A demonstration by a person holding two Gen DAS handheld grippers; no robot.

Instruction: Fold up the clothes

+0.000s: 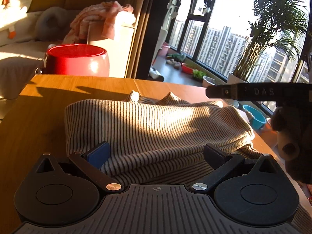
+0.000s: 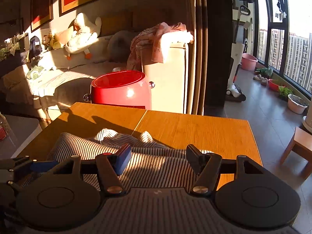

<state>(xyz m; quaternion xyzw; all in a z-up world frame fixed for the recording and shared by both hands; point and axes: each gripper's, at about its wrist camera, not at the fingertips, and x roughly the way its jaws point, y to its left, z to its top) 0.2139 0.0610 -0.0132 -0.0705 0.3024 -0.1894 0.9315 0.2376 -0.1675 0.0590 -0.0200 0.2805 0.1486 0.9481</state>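
A cream garment with thin dark stripes (image 1: 152, 120) lies folded in a thick bundle on the wooden table (image 1: 35, 117). My left gripper (image 1: 158, 153) stands open at the bundle's near edge. Its blue pad (image 1: 98, 154) is at the left of the fold and its black finger (image 1: 214, 156) at the right, with cloth bulging between them. In the right wrist view my right gripper (image 2: 159, 159) is open over the right part of the striped garment (image 2: 81, 146), and nothing is pinched. The left gripper's blue-tipped finger (image 2: 39, 165) shows at the left edge.
A red tub (image 2: 120, 89) stands beyond the table's far edge, in front of a sofa with pink cloth (image 2: 161, 37) draped over its arm. A wooden stool (image 2: 300, 150) sits on the floor at right. Bare tabletop (image 2: 195, 128) lies beyond the garment.
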